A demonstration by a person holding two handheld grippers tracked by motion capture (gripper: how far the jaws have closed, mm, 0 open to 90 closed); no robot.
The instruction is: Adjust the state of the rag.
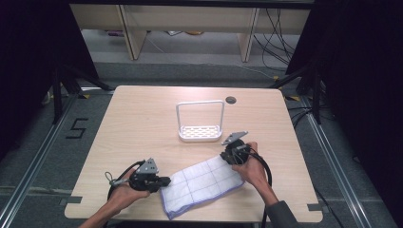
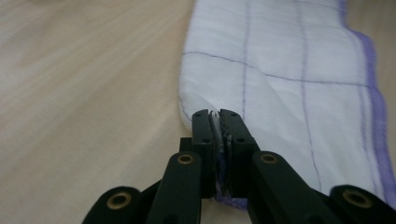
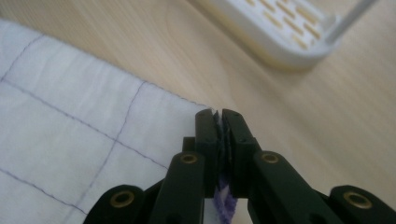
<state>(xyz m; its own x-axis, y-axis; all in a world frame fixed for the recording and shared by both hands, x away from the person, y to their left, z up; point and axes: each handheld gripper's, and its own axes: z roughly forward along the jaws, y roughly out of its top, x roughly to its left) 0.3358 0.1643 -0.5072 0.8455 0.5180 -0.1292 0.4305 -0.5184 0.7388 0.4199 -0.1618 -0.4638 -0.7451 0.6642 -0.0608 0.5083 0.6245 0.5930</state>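
Cloth [image 1: 202, 185] lies on the counter's [image 1: 142, 118] near edge, long axis running diagonally between both claws: left claw [image 2: 217, 116] pinches its near-left end, right claw [image 3: 218, 114] apparently its far-right corner, below the white rack [image 1: 199, 121].

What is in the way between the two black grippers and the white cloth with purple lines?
Nothing visible. The left gripper is shut on one end of the white cloth with purple grid lines, and the right gripper is shut on the other end.
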